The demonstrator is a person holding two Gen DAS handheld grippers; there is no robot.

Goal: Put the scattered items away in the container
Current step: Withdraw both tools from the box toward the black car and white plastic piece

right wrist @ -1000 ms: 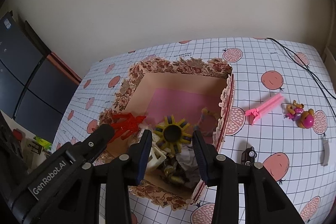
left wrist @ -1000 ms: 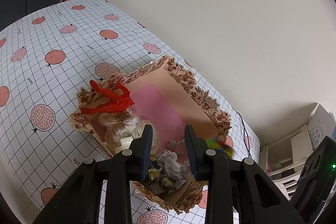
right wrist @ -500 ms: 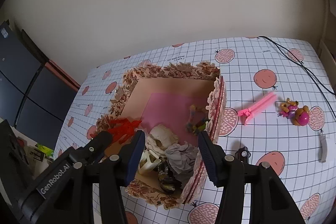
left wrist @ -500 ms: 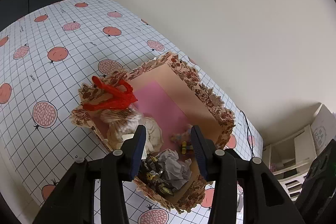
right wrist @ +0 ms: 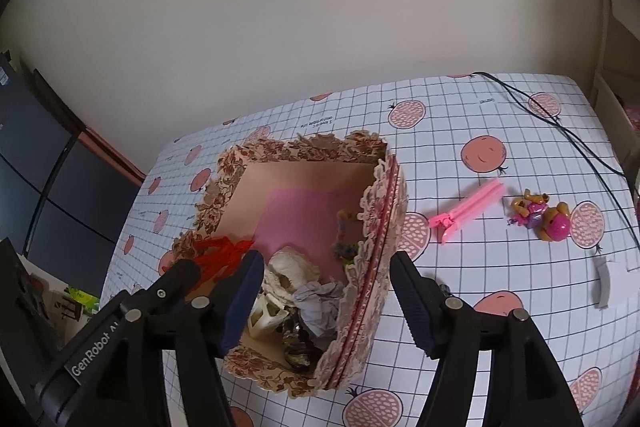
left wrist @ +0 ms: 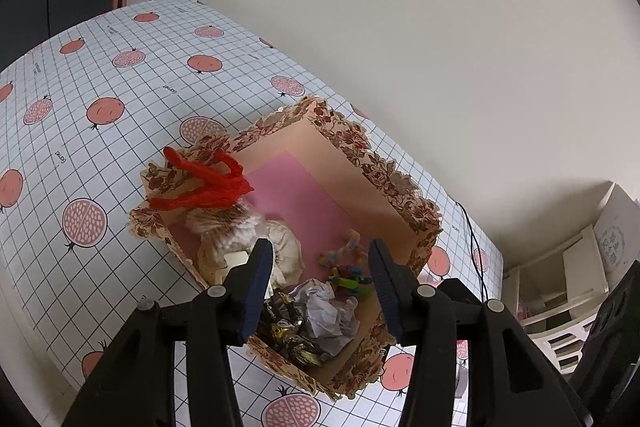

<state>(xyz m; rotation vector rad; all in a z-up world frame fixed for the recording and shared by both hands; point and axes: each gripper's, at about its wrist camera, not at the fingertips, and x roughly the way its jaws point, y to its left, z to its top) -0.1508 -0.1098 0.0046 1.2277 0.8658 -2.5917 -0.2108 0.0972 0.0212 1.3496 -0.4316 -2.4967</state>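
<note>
We see the left gripper (left wrist: pixel 320 281) over the box (left wrist: pixel 394 183), jaws apart and just widened, holding nothing; crumpled paper (left wrist: pixel 328 313) lies below. The right gripper (right wrist: pixel 326 297) also stands apart, just widened, empty, straddling the box's (right wrist: pixel 376 267) near wall. On the cloth (right wrist: pixel 500 267) beside the box lie a pink clip (right wrist: pixel 466 211) and a toy (right wrist: pixel 542 215).
</note>
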